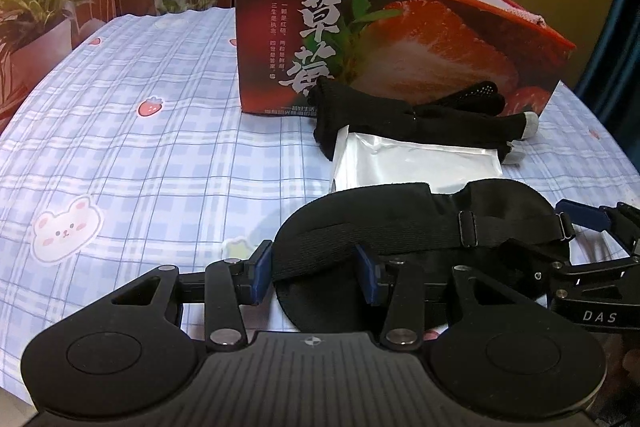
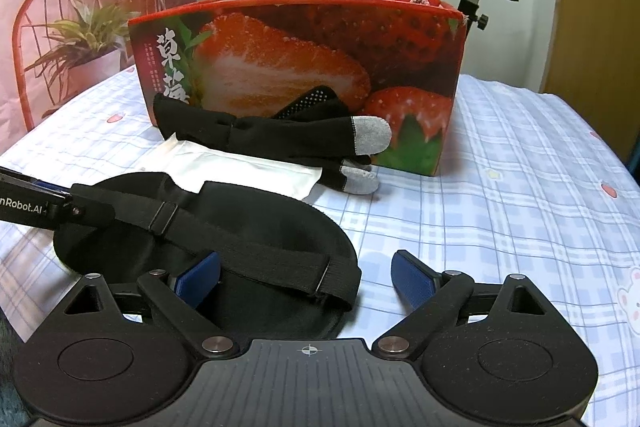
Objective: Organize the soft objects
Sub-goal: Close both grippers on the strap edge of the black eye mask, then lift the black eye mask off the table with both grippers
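We judge the limp black padded fabric eye mask (image 1: 400, 227) best pinched at its ends: left gripper (image 1: 316, 273) jaws clamped on its edge, right gripper (image 2: 306, 277) jaws apart

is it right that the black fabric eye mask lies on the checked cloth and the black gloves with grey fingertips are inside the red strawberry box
Not quite. The black fabric eye mask does lie on the checked cloth, but the black gloves with grey fingertips are not inside the red strawberry box. They lie outside, in front of it, partly over a white flat packet. The right wrist view shows this best.
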Demonstrator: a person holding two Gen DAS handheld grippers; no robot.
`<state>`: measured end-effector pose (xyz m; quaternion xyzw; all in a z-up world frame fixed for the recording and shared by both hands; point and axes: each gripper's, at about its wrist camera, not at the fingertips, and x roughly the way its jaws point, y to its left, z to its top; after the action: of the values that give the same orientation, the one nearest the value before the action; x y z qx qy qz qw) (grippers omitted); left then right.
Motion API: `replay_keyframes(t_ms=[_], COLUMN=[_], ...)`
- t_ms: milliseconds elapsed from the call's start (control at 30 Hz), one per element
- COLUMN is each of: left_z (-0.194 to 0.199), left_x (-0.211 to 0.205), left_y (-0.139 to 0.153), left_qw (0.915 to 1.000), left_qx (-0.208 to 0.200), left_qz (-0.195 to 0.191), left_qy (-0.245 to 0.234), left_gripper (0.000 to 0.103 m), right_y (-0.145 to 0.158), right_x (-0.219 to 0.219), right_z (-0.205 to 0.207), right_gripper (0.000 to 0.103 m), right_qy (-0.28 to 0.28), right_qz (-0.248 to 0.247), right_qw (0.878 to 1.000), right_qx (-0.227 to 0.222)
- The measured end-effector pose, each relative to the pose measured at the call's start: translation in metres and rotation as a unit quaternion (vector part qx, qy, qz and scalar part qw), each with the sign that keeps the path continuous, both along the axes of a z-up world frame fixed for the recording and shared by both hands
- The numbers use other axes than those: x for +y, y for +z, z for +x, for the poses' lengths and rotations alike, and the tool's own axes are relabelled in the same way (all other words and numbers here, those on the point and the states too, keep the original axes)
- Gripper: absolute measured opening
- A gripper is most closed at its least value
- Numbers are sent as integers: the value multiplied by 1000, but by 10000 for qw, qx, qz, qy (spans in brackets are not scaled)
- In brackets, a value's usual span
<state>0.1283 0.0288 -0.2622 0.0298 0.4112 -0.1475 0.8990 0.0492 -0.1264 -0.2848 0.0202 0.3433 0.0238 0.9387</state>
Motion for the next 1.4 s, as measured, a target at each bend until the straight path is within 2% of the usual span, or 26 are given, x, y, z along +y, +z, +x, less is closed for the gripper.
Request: replay_keyframes(t_ms=[667,833,1033,1100,1167,1200,1267,1400], left_z=[-8,-8,-8,-9,-11,-12,-15,-22], left_x=[2,2,2,2,3,4,5,4], left_y=[1,1,1,1,2,3,7,17], left_qw=[9999,9999,9999,9999,9999,9998,9996,9985], left_qx=[-118,-124,-122,-127,-146,-175,-246,-498], left_qz=[-58,-41,-54,-73,-83,-82,-116,-232], left_qy=[-80,-87,-74,-54,-14,6,28,-28], left_gripper=[46,46,46,43,36,28,23,18], right_y=[4,5,8,10,13,15,19,28], right_x=[0,-3,-5,-4,-4,-4,-6,-11], right_z=[-10,-11,-13,-14,-16,-17,-19,-25], right_gripper=[83,71,49,36,30,28,28,28], right_qy=[-60,40,-17,-46,-80,-105,-145,-196], right_qz=[230,568,792,706,659,649,652,773], right_qw=[9997,9984,9968,9973,9974,9973,9968,9946], right_qx=[37,-22,-120,-184,-266,-324,-447,-660])
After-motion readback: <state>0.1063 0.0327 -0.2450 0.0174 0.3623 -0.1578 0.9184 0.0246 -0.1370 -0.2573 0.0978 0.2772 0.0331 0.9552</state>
